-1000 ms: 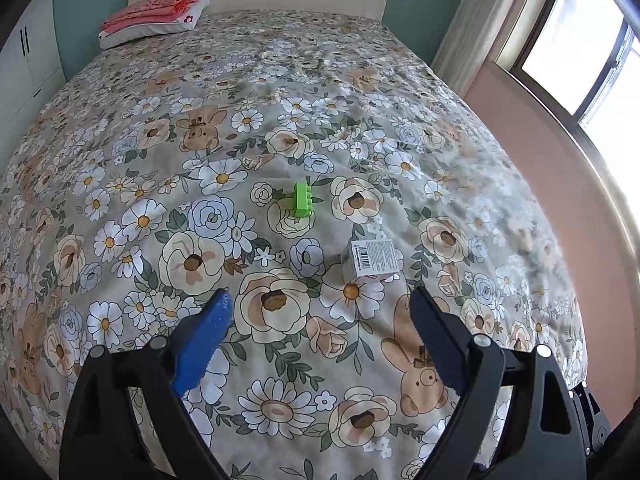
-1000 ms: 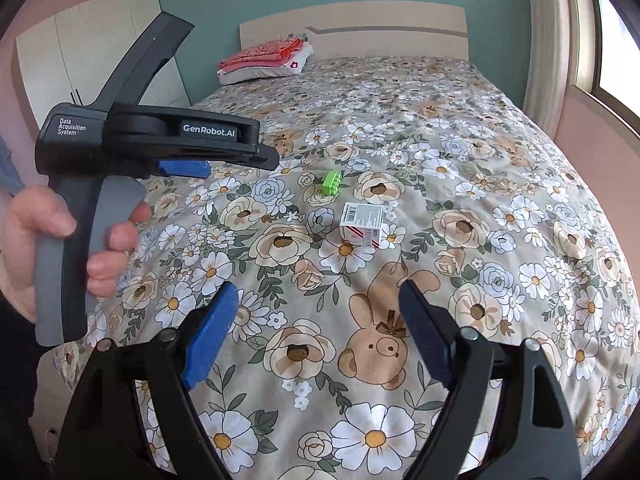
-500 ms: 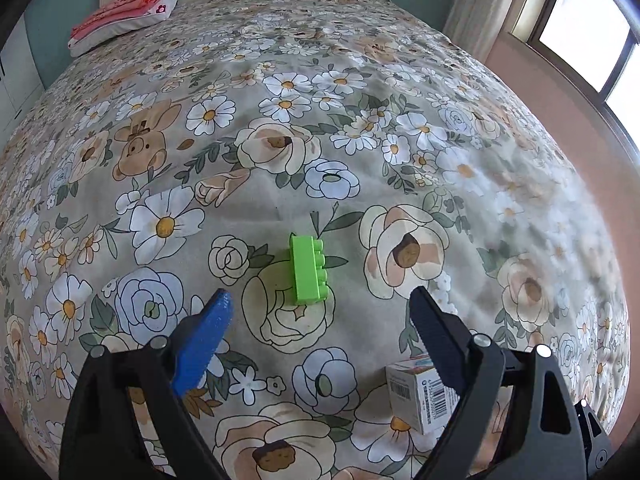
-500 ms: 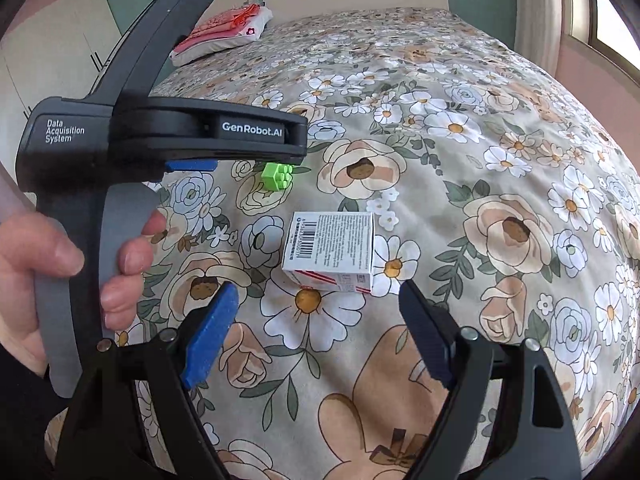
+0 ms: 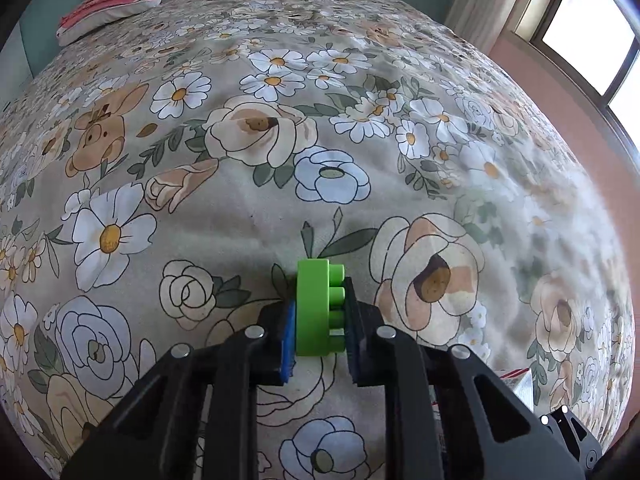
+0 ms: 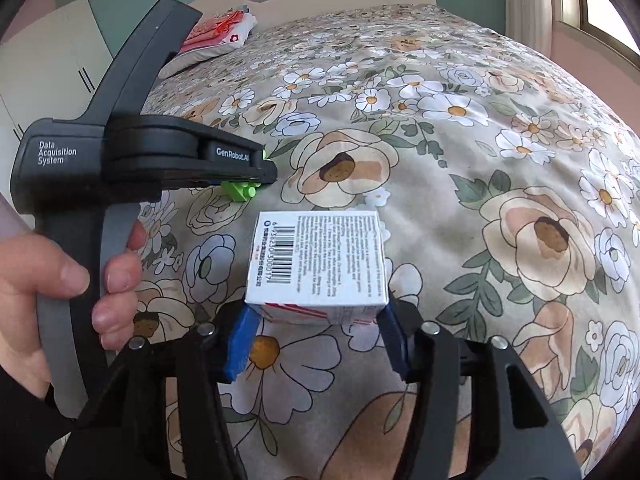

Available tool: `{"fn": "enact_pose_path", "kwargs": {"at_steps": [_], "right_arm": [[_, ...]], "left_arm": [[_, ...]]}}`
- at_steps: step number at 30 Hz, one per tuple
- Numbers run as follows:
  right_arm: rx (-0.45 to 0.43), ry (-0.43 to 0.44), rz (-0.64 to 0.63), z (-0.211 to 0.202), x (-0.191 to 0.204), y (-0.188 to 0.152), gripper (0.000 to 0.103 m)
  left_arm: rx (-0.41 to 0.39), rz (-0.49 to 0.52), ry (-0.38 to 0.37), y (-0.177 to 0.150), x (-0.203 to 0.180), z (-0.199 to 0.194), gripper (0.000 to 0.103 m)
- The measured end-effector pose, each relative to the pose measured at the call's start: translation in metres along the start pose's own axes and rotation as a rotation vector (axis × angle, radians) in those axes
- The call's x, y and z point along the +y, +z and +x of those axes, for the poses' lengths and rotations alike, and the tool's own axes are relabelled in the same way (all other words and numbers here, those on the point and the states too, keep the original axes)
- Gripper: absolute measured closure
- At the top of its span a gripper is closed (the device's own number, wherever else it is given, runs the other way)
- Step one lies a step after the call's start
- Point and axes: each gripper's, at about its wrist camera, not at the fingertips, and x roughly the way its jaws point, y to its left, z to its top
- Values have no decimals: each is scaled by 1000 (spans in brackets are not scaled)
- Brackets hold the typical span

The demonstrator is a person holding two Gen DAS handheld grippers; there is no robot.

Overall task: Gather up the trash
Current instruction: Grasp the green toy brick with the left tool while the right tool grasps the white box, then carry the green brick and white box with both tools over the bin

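A second ago both my tongs hung wide above the bed [image 5: 280,184] with the trash lying loose on the flowered cover; now both are down on it, and that is the whole change. Starting at the left: my left hand [image 6: 60,276] grips the handle of the left tongs [image 5: 320,320], whose jaws have come together on the green brick [image 5: 318,308]. The blue pad sits flat against the brick's smooth face and the dark pad against its studs, so I count it as held, though it rests on the cover and is not lifted yet. From the right camera I see only a corner of the brick [image 6: 239,191] poking out under the left tongs' nose, just beyond the far left corner of the box. Moving right: the box [image 6: 318,260], barcode side up, lies near me in the middle of the cover, and my right tongs [image 6: 316,340] are closing on its near end. Both pads are at the box's lower corners and seem to touch the card, but whether they press hard enough to carry it I cannot tell. Far off at the head of the bed a red and white pillow [image 5: 116,0] lies at the left, and a window [image 5: 592,32] stands at the far right; neither matters here. As I judge it, both pieces are about caught, so what remains is to finish the right squeeze, lift both together and carry them to wherever the trash goes, which I cannot see from here.
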Motion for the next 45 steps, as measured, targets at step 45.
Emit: {"fn": "enact_pose_path", "kwargs": {"at_steps": [45], "right_arm": [[-267, -103, -242, -513, 84, -69, 48]], "left_arm": [[-317, 31, 233, -248, -48, -530, 80]]}}
